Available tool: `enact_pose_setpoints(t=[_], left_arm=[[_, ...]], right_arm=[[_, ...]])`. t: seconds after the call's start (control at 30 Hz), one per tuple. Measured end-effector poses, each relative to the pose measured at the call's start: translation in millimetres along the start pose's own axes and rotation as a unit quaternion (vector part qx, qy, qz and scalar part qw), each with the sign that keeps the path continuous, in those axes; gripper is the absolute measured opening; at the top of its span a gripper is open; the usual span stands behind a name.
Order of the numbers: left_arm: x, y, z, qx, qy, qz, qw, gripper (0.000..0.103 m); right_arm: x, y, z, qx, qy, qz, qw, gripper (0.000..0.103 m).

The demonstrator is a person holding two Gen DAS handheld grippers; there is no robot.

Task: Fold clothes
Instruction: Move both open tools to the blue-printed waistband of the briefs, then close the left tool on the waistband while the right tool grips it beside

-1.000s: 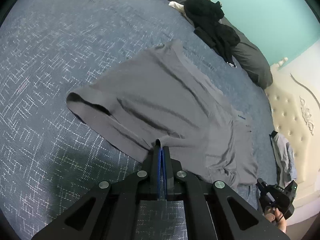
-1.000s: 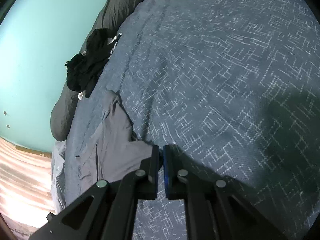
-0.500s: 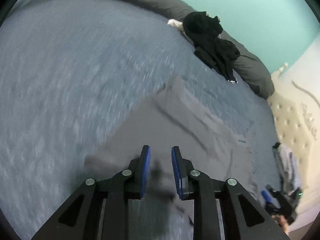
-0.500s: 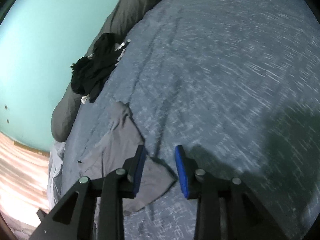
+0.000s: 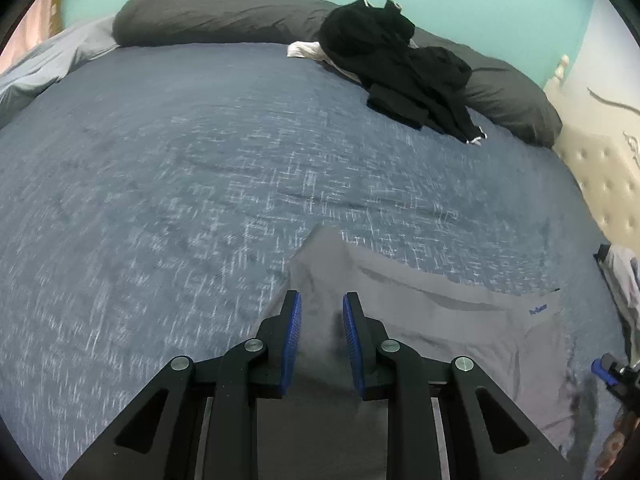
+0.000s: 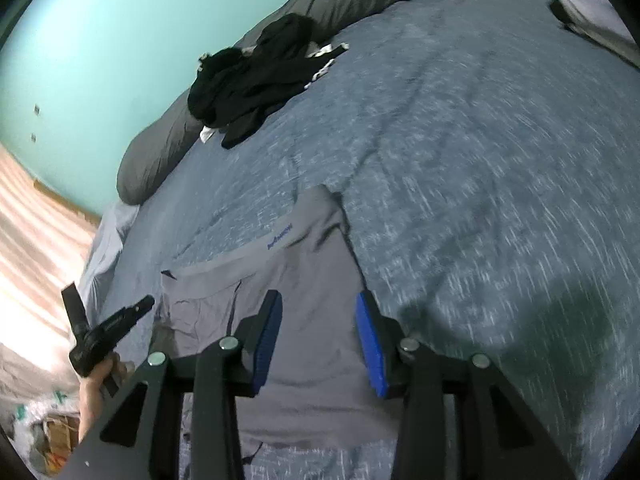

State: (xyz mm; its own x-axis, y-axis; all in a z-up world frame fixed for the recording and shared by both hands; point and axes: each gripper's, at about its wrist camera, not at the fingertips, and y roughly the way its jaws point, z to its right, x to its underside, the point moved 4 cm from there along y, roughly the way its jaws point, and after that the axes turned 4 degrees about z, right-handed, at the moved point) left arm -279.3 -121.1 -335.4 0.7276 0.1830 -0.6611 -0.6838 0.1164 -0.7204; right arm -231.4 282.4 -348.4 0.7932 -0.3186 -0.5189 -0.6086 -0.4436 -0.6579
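A grey garment (image 5: 440, 320) with a waistband and a small blue logo lies spread on the blue bedspread (image 5: 200, 180). My left gripper (image 5: 321, 298) hovers over the garment's left part, open, with nothing between its blue pads (image 5: 292, 336). In the right wrist view the same garment (image 6: 312, 264) lies under my right gripper (image 6: 319, 300), whose jaws are opening and hold nothing. A hand (image 6: 96, 384) carries the left gripper (image 6: 140, 305) at the lower left of that view. The right gripper (image 5: 604, 372) peeks in at the left wrist view's right edge.
A pile of black clothes (image 5: 400, 56) rests against dark grey pillows (image 5: 216, 12) at the far side of the bed, below a teal wall. A cream tufted headboard (image 5: 600, 168) borders the right. More clothing (image 5: 624, 276) hangs at the right edge. Wooden floor (image 6: 32, 216) shows beyond the bed.
Both grippers were shut on the grey garment's edge a second ago. They have let go, opened, lifted and rolled. The garment now lies loose on the bedspread.
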Motion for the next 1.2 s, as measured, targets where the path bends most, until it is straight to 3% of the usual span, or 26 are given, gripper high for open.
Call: enact_pose_setpoints(t=[0.13, 0.3, 0.4, 0.5, 0.6, 0.8, 0.83, 0.9, 1.2], left_arm=[[-4, 7, 3, -0.016, 0.027, 0.005, 0.9995, 0.023], [-11, 18, 4, 0.002, 0.026, 0.000, 0.9996, 0.024], [-15, 22, 2, -0.007, 0.031, 0.002, 0.9995, 0.024], [-18, 26, -2, -0.013, 0.033, -0.001, 0.9994, 0.024], [-19, 32, -2, 0.007, 0.023, -0.012, 0.9996, 0.024], [-16, 37, 12, 0.010, 0.051, -0.013, 0.9986, 0.028], [-15, 37, 12, 0.007, 0.055, -0.013, 0.9984, 0.027], [-14, 38, 13, 0.004, 0.060, -0.012, 0.9981, 0.006], [-23, 27, 12, 0.004, 0.055, 0.014, 0.9984, 0.004]], right_arm=[[-19, 17, -6, 0.020, -0.026, -0.006, 0.999, 0.040], [-37, 44, -6, 0.036, -0.048, -0.030, 0.998, 0.042], [-44, 57, -4, 0.045, -0.056, -0.044, 0.996, 0.042], [-49, 67, -5, 0.054, -0.069, -0.056, 0.995, 0.042], [-50, 75, -7, 0.054, -0.079, -0.066, 0.993, 0.042], [-50, 87, -4, 0.052, -0.066, -0.072, 0.994, 0.042], [-49, 88, -4, 0.052, -0.068, -0.073, 0.994, 0.042], [-49, 89, -5, 0.052, -0.073, -0.074, 0.993, 0.042], [-61, 100, -15, 0.042, -0.111, -0.070, 0.990, 0.042]])
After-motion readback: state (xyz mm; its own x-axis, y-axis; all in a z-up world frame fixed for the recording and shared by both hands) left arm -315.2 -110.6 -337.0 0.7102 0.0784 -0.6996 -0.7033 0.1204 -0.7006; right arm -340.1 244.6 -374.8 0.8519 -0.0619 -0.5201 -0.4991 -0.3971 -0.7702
